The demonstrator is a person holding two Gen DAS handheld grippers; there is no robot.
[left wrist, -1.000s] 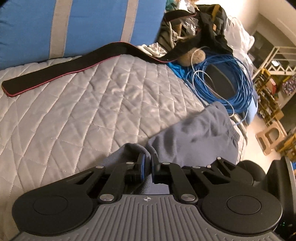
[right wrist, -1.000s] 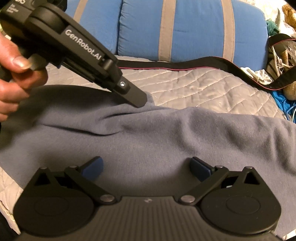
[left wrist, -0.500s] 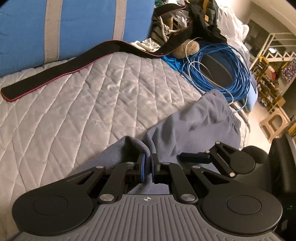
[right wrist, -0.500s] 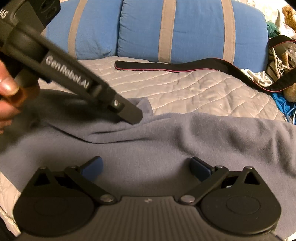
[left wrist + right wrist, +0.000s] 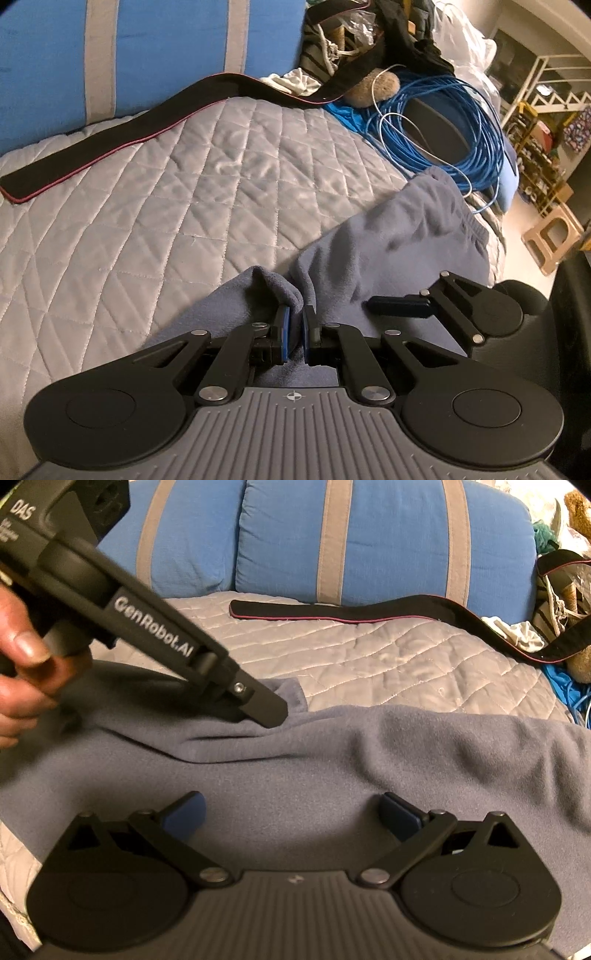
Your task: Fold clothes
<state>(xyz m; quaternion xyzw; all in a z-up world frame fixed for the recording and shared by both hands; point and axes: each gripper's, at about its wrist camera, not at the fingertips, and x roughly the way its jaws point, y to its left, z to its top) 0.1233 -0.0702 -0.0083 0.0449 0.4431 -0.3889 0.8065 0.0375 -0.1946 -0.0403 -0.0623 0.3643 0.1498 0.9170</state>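
So the left gripper is clamping a bunched-up corner of the grey fleece, fingers squeezed nearly together with the cloth pinched between the blue pads. Compared with a second ago, that corner is sitting farther out over the quilt: it was bunched tight under the tool, and now it's sticking out past the tip as a little flap in the right wrist view. The wrist has also been rolling a bit, dragging a ridge across the cloth.

The right gripper isn't doing anything, fingers spread wide and hanging over the near part of the fleece with nothing between them. Can't tell if the pads are actually brushing the cloth, the fisheye is squashing it all flat.

The fleece itself is lying across the near half of the bed, stretching off to the right edge near the blue cable. The black strap is lying far back by the blue pillows, well clear.

My read: the fold is only getting started. The corner is being carried, the rest is lying loose and wrinkly.
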